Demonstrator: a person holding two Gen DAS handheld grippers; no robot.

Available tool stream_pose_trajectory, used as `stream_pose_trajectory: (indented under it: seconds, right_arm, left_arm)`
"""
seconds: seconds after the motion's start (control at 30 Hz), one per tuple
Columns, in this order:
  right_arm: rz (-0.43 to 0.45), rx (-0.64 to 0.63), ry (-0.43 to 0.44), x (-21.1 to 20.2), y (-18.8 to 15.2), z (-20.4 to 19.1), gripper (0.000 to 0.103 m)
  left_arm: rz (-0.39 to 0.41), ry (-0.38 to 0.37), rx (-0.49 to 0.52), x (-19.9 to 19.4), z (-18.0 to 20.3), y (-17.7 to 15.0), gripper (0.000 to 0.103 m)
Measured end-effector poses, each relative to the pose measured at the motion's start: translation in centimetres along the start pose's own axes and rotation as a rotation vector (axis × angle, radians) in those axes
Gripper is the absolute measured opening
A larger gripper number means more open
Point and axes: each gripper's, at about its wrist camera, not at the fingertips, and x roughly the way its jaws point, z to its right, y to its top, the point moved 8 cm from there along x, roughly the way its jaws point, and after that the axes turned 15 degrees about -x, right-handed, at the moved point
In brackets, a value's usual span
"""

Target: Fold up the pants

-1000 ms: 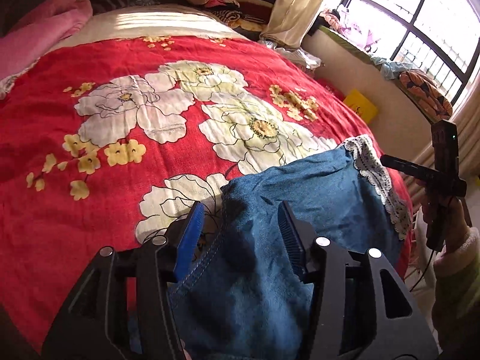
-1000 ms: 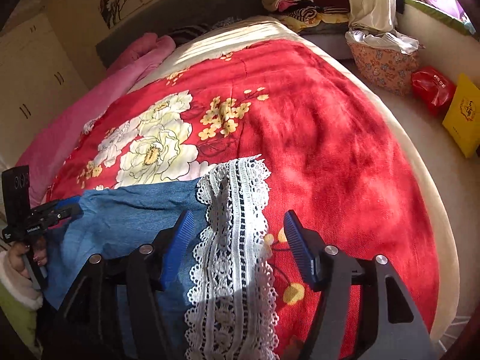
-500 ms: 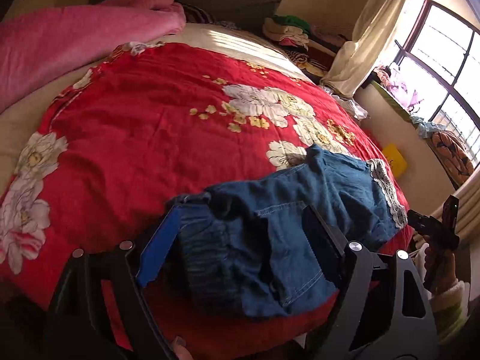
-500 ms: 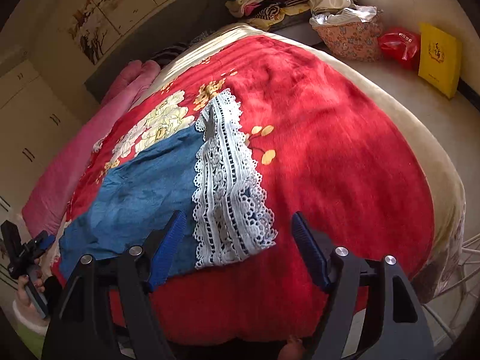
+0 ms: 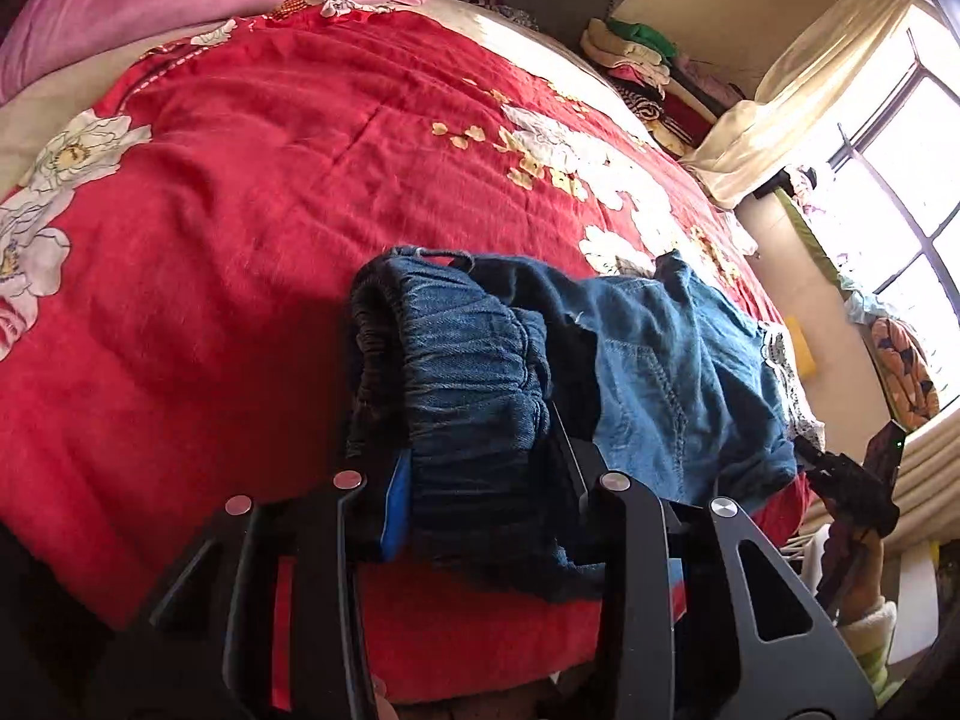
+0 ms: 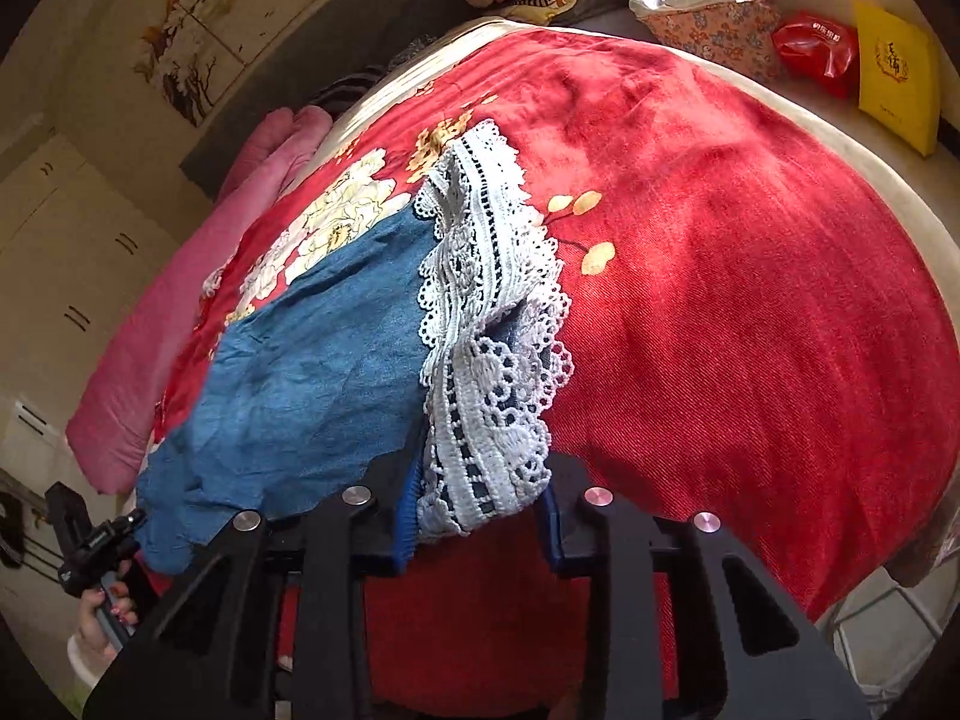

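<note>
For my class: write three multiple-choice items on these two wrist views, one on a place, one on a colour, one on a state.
1. Where do the pants lie?
A on a red floral bedspread
B on the floor
C on a chair

2. What colour is the lace trim at the leg end?
A black
B white
C yellow

3. What is the left gripper doing?
A hanging open above the bed
B closed on the elastic waistband
C holding a pillow

Answers: 1 A, red flowered cover shows all round the denim. 2 B, the trim is plainly white. 3 B, gathered denim is bunched between its fingers.
</note>
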Motion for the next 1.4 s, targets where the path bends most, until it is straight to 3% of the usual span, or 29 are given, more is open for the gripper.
stream_pose_trajectory:
  seconds: [0.17,0.27,0.47,0.5,0.57,0.7,0.8,0.9,1.03,1.13,1.2,1.3,1.4]
  right_arm:
    - [0.026,-0.032,-0.074,-1.8,0.8,0.8,0.024]
    - [-0.004,-0.025,-0.07,-1.2,-0.2,1.3,0.024]
    - [-0.01,-0.009,-0.088,-0.2,-0.9,2.1,0.025]
    - [-0.012,-0.011,-0.092,-0.2,-0.8,2.0,0.029]
    - [-0.011,-0.005,-0.09,-0.7,-0.7,2.0,0.035]
    - [0.051,-0.012,-0.142,-3.9,0.1,2.2,0.047]
    - [0.102,-0.045,-0.14,-6.1,1.0,1.1,0.055]
    - [0.124,-0.116,-0.095,-6.3,2.3,-1.7,0.056]
    - [0.099,-0.219,0.0,-3.5,3.8,-7.1,0.058]
    - [0.048,-0.295,0.039,-0.4,4.5,-10.5,0.059]
    - [0.009,-0.339,0.043,1.8,5.0,-12.0,0.059]
    - [-0.026,-0.382,0.015,4.5,5.9,-12.3,0.059]
    - [-0.064,-0.37,-0.049,6.6,6.8,-10.0,0.059]
  left_arm:
    - [0.108,0.051,0.05,-3.0,-1.3,3.1,0.026]
    - [0.025,0.038,-0.008,-2.1,-3.3,2.5,0.026]
    - [0.006,0.079,0.036,-1.3,-3.7,1.0,0.028]
    - [0.009,0.082,0.034,-1.4,-3.8,1.0,0.03]
    - [0.021,0.074,0.016,-1.9,-4.1,1.2,0.044]
    - [0.07,0.073,0.015,-4.5,-4.1,1.4,0.056]
    - [0.157,0.098,0.061,-7.4,-2.9,2.2,0.059]
    - [0.196,0.055,0.127,-8.6,0.4,2.8,0.06]
    - [0.095,-0.065,0.183,-4.9,5.9,2.0,0.06]
    - [0.013,-0.078,0.242,-0.5,8.7,0.6,0.06]
    - [-0.017,-0.019,0.283,2.4,8.9,-0.1,0.06]
    - [0.01,0.163,0.315,4.9,6.0,0.1,0.06]
    - [-0.011,0.16,0.296,5.3,3.8,0.0,0.058]
